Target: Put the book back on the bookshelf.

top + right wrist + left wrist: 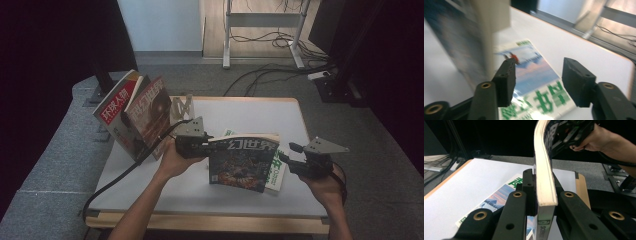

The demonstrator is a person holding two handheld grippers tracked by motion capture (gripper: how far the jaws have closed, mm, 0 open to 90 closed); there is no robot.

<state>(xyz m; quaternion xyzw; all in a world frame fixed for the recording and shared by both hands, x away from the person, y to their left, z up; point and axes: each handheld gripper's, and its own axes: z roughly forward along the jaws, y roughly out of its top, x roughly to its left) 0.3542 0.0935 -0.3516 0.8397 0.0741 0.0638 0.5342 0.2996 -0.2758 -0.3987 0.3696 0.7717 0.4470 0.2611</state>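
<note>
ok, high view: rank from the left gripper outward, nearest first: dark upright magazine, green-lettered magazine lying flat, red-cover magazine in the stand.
From the left gripper:
1. Dark upright magazine: clamped in its jaws, just to its right.
2. Green-lettered magazine: flat on the table, farther right, behind the dark one.
3. Red-cover magazine: leaning in the stand at the table's back left corner, farthest.

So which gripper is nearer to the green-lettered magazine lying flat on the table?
Right. The right gripper hangs open just above the flat magazine's right edge, not touching it. The left gripper is farther left, shut on the upright dark magazine.
</note>
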